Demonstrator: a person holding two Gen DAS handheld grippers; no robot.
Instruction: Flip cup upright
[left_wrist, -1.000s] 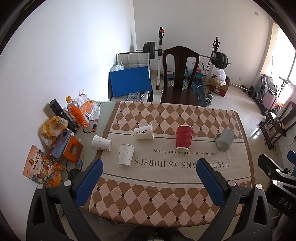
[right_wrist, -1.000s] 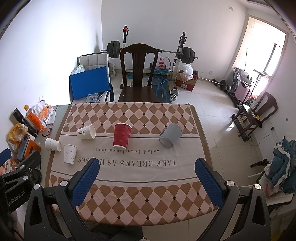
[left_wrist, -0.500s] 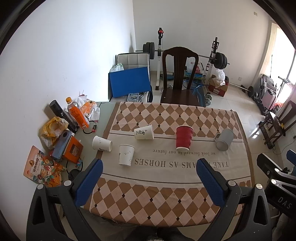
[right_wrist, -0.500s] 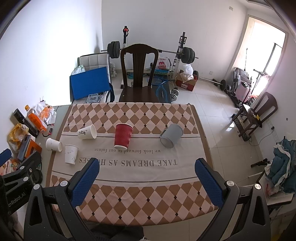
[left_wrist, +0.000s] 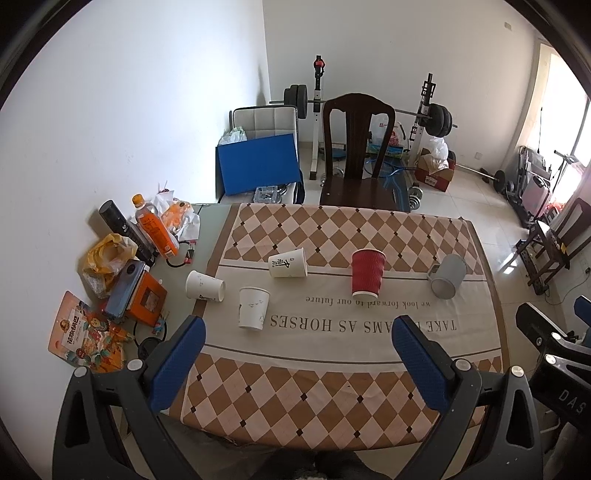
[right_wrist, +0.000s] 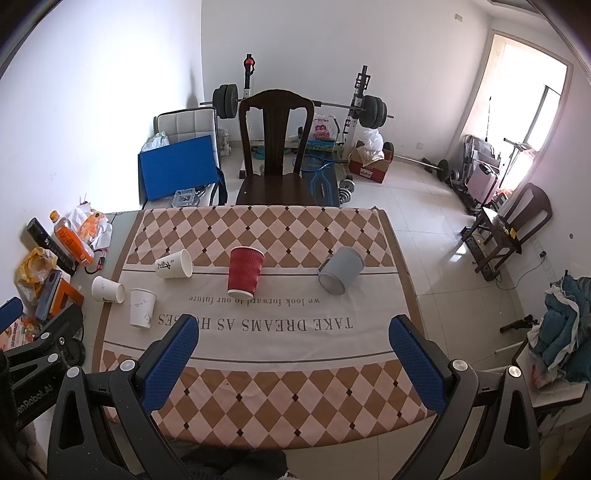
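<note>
white paper cups: 3 | red cup: 1 | grey cup: 1, maybe mug

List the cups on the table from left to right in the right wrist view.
White cup on its side → upright white cup → white cup with black character, on its side → red ribbed cup → tipped grey mug.

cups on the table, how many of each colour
white paper cups: 3
red ribbed cup: 1
grey mug: 1
total: 5
</note>
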